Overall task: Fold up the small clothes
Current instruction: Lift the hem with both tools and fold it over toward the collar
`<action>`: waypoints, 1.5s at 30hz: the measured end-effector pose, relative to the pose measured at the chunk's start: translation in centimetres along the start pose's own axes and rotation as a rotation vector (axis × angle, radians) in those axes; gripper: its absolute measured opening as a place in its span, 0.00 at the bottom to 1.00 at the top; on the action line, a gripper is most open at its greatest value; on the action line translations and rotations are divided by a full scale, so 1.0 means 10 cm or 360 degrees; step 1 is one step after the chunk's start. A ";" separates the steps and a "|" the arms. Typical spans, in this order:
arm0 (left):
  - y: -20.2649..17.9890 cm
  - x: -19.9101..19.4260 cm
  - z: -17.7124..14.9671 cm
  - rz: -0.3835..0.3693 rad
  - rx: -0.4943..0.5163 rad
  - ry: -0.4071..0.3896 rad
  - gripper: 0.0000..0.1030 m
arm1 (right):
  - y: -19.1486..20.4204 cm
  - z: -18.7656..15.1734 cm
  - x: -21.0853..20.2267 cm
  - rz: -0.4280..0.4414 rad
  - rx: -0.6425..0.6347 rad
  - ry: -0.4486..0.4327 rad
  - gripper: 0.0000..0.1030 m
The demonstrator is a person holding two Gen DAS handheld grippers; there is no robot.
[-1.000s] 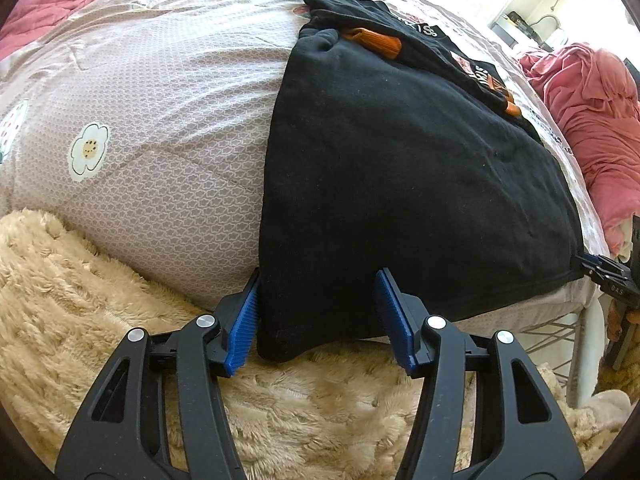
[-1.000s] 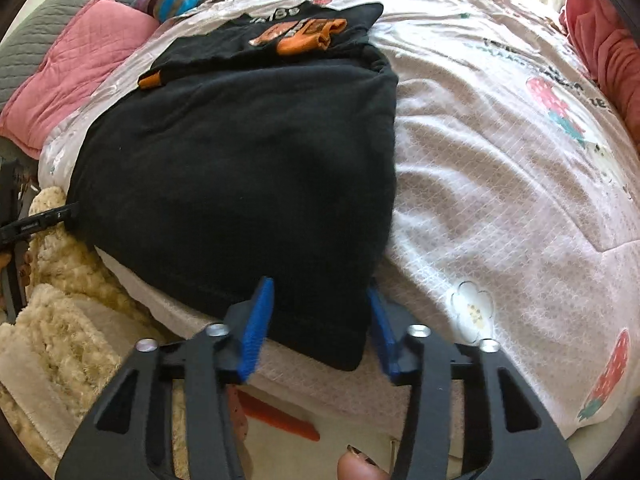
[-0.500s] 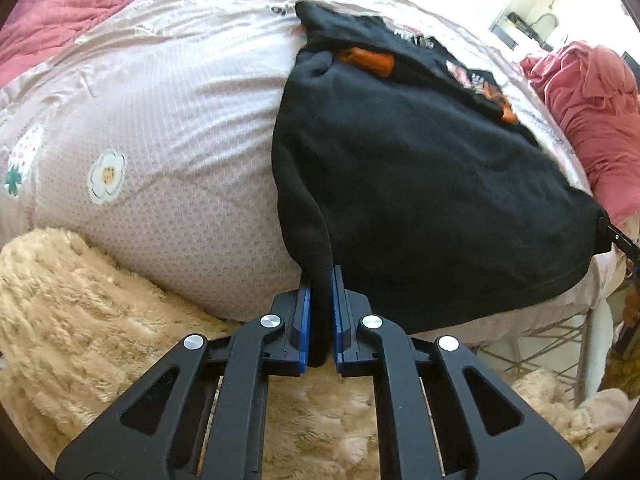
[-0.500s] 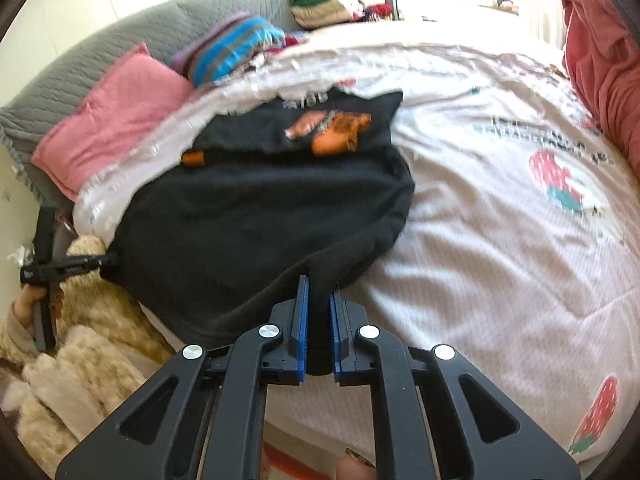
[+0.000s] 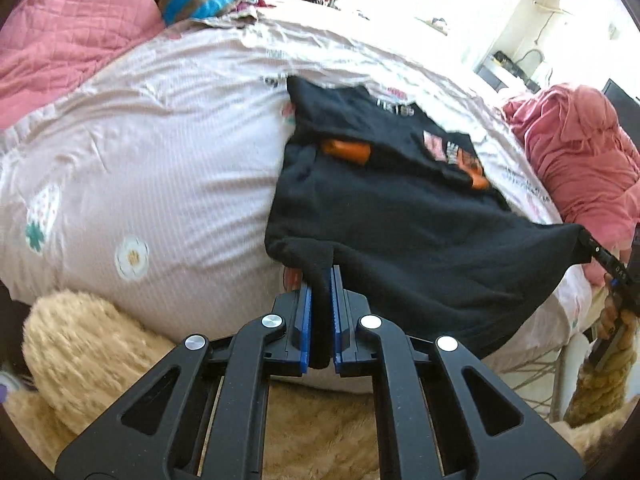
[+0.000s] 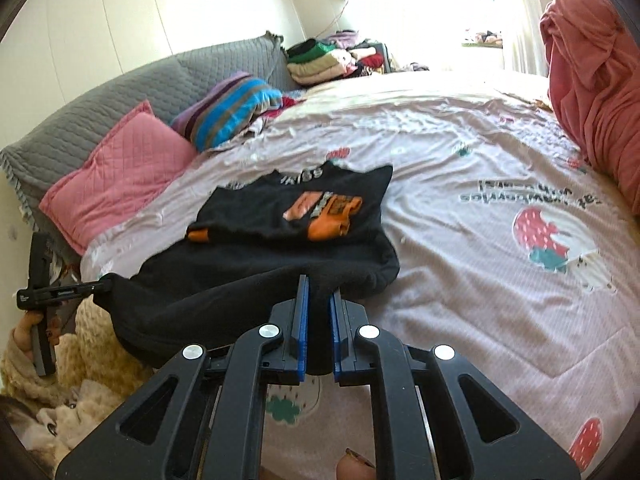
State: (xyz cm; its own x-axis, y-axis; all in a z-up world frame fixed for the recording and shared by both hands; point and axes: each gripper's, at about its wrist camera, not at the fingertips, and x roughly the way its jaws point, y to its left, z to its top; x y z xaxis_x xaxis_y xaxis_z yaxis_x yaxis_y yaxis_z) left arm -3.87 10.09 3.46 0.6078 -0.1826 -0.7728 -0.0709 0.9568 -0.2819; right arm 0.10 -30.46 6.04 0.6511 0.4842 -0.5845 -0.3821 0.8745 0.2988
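So you've got a small black fleecy sweatshirt with orange cuffs and an orange-and-pink chest print (image 6: 296, 216) lying on the pale pink quilted bedspread with strawberry and flower prints (image 6: 460, 184). Its upper half lies flat, print side up, with both sleeves folded in across the chest so the orange cuffs sit near the middle. The hem end is off the bed: its two bottom corners are pinched and raised, so the lower edge hangs slack between them and sags at the bed's near edge. A bit blurry, though.
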 end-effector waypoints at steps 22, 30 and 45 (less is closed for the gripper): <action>-0.26 -0.16 0.92 0.0196 0.0061 -0.0296 0.02 | -0.20 0.81 0.18 -0.0058 0.0052 -0.0280 0.08; -0.35 -0.05 1.14 0.0256 0.0089 -0.0321 0.02 | -0.26 0.99 0.36 -0.0113 0.0027 -0.0298 0.08; -0.28 0.33 1.45 0.0353 0.0104 -0.0319 0.02 | -0.40 1.24 0.82 -0.0144 -0.0008 -0.0275 0.08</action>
State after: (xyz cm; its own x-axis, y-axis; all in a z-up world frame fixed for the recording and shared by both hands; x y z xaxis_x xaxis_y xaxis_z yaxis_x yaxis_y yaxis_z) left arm 9.82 10.08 9.93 0.7275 0.0745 -0.6820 -0.1724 0.9820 -0.0766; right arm 15.13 -29.62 9.39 0.7857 0.4015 -0.4707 -0.3197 0.9148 0.2467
